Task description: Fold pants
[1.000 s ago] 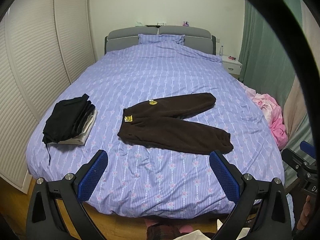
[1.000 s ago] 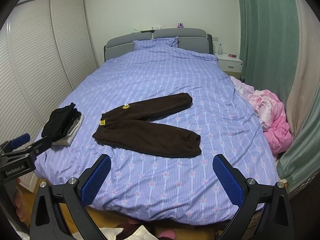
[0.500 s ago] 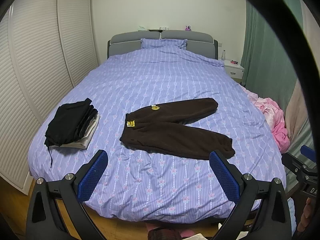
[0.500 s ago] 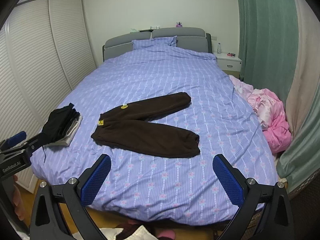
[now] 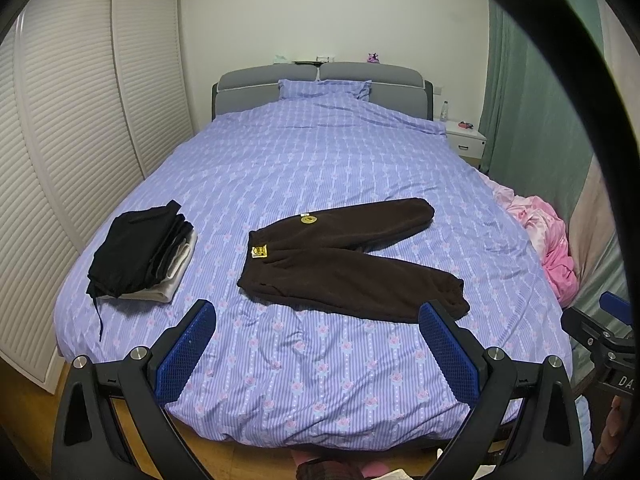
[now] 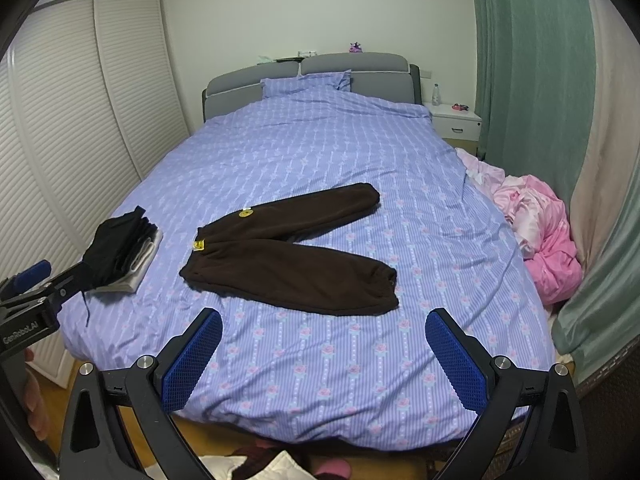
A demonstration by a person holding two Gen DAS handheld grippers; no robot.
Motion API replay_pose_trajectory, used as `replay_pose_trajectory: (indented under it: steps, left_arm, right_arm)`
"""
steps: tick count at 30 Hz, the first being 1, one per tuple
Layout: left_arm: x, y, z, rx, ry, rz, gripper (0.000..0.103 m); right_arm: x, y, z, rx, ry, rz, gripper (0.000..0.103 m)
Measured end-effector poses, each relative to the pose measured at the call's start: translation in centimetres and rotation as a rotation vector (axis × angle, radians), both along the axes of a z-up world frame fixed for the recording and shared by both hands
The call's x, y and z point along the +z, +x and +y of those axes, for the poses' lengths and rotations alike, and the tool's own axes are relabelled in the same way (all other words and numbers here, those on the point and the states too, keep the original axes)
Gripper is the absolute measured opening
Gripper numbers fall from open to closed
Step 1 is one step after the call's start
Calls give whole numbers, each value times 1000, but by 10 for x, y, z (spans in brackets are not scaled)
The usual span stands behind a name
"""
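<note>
Dark brown fleece pants lie spread flat on the bed's purple striped cover, waistband to the left with two yellow patches, legs splayed apart to the right. They also show in the right wrist view. My left gripper is open and empty, held above the foot of the bed, short of the pants. My right gripper is open and empty, likewise short of the pants. Each gripper shows at the edge of the other's view.
A stack of folded black and white clothes sits on the bed's left side. A pink blanket heap lies by the right edge near green curtains. Louvred wardrobe doors line the left. A white nightstand stands at the back right.
Both views have tilted up and pulled back slightly; the pants sit lower in frame. Both grippers stay open and empty. The pants have not moved.
</note>
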State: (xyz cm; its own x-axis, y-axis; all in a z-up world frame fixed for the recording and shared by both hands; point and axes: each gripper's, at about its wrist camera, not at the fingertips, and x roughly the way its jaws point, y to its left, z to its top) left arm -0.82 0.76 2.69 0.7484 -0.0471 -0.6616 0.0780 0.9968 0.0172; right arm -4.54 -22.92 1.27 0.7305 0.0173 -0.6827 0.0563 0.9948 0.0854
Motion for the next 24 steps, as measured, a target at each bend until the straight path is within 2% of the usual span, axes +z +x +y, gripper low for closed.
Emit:
replay_pose_trajectory:
  steps: [12,24]
  left_arm:
    - [-4,10,3,-5,-7,16,103]
    - [-35,66,33,-37,-24,81,103]
  right_arm:
    - [-6,13,4,-11,-3,26,103]
    - [-21,60,32,-62,-1,103,103]
